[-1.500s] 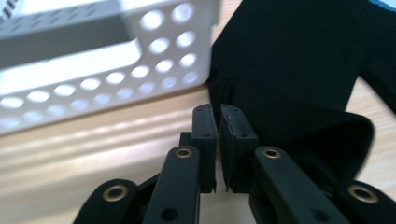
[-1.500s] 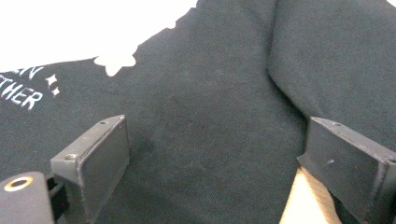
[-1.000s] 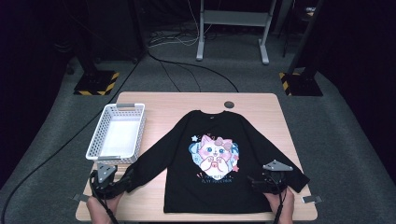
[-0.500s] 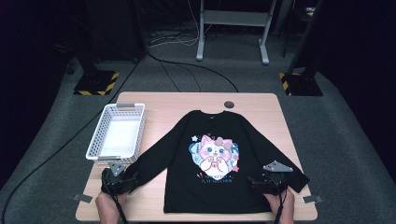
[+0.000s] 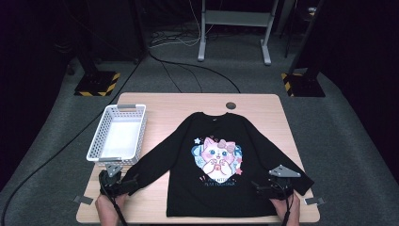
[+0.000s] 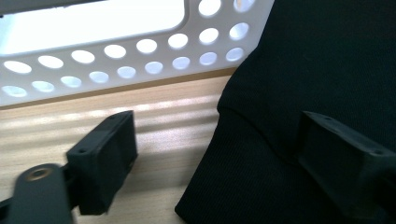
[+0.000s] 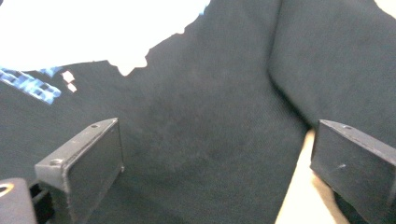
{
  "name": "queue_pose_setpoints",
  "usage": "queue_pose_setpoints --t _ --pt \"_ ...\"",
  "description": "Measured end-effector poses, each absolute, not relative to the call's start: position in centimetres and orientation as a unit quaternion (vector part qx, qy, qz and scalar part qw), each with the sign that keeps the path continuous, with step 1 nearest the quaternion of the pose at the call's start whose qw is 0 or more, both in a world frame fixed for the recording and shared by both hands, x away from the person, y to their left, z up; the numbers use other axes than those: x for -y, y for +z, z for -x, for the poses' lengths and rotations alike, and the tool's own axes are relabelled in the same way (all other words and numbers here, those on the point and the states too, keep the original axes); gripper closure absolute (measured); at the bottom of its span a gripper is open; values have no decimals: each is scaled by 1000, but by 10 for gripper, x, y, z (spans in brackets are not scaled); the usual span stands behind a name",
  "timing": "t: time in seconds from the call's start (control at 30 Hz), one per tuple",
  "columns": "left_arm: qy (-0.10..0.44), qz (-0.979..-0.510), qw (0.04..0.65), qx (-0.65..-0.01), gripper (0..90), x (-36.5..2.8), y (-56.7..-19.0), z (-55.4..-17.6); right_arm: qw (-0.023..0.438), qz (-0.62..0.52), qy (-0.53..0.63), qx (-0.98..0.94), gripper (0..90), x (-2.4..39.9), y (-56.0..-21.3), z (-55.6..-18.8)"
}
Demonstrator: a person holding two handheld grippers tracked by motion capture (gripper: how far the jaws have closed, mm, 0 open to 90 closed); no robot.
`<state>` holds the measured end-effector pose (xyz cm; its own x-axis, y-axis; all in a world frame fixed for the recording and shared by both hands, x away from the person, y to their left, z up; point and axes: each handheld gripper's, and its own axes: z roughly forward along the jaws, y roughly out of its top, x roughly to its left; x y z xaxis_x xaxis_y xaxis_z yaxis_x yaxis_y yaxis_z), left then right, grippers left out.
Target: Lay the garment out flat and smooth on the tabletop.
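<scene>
High view – left gripper [image 5: 123, 183] at sleeve cuff [image 5: 134, 180], jaws just opening wide, cuff between them; right gripper [image 5: 263, 187] wide over shirt [image 5: 216, 188].

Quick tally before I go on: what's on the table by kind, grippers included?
Black long-sleeved shirt with a cat print: 1
White perforated basket: 1
Grippers: 2, the left gripper at the shirt's sleeve cuff, the right gripper at the shirt's lower hem, both with jaws apart
Total: 4

Small print under the cat on the black sweatshirt [image 5: 216, 160], too blurred to read
</scene>
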<state>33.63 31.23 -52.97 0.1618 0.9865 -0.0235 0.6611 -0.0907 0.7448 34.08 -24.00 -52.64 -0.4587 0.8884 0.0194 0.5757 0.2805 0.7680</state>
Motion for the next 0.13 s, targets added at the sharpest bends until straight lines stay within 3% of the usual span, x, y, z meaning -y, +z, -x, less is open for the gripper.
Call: queue_pose_setpoints --t 0.13 --pt "253 -692 320 -595 28 -313 -530 -336 208 -491 391 -750 2 250 -525 -339"
